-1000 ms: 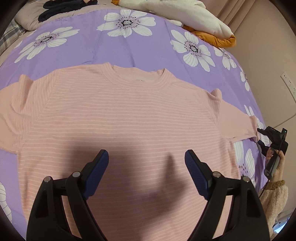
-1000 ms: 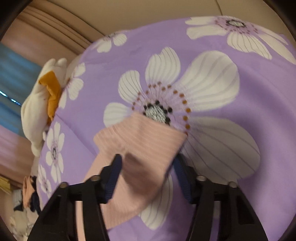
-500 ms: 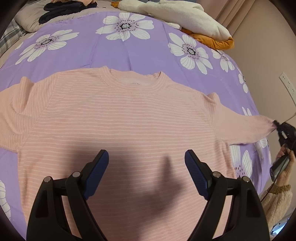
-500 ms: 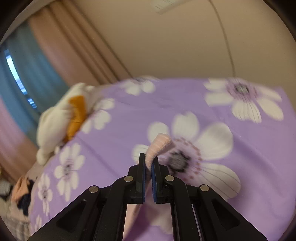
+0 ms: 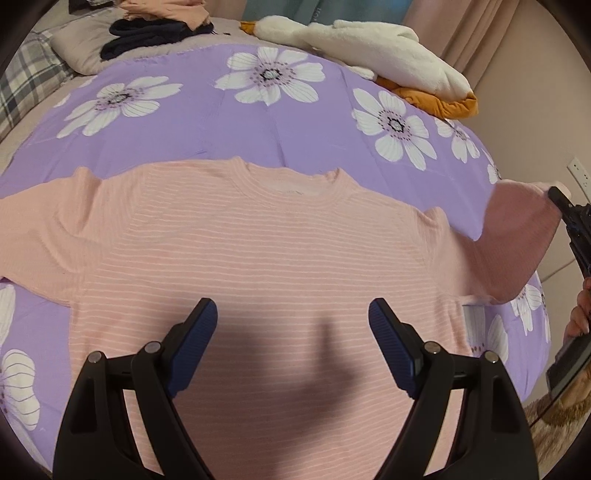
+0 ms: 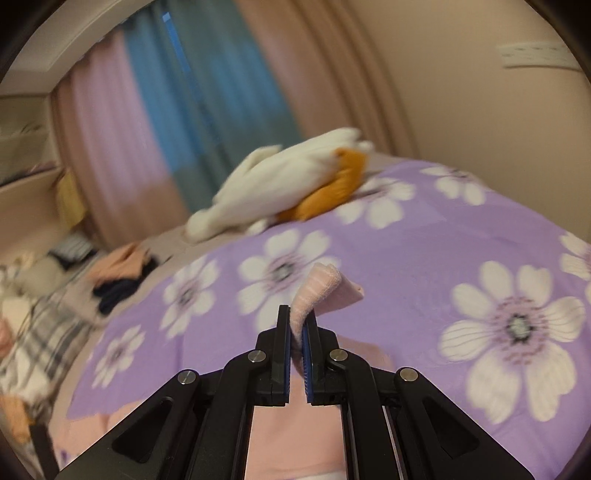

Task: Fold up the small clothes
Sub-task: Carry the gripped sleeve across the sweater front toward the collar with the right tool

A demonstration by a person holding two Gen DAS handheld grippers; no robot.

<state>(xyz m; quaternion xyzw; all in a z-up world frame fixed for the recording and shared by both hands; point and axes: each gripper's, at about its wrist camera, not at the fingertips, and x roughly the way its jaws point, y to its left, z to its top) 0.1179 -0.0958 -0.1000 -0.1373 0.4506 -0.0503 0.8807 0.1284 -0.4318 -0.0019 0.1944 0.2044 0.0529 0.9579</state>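
Observation:
A pink shirt (image 5: 258,251) with thin white stripes lies flat, front up, on the purple flowered bedspread (image 5: 207,122). My left gripper (image 5: 291,317) hovers open over the shirt's lower middle, nothing between its blue pads. The shirt's right sleeve (image 5: 517,236) is lifted off the bed at the right edge, where my right gripper (image 5: 557,197) pinches its cuff. In the right wrist view my right gripper (image 6: 297,319) is shut on the sleeve cuff (image 6: 321,284), which curls up past the fingertips. The shirt's left sleeve lies spread at the left.
A white and orange plush toy (image 5: 376,51) lies at the bed's far right corner, also the plush toy (image 6: 291,188) in the right wrist view. Dark and peach clothes (image 5: 155,26) are piled by a pillow at the back. A person's hand (image 5: 578,314) shows at the right. Wall and curtains stand behind.
My right gripper closed on the sleeve cuff, rolled, and lifted it up off the bed toward the shirt. The left gripper stayed open over the shirt, tilting slightly.

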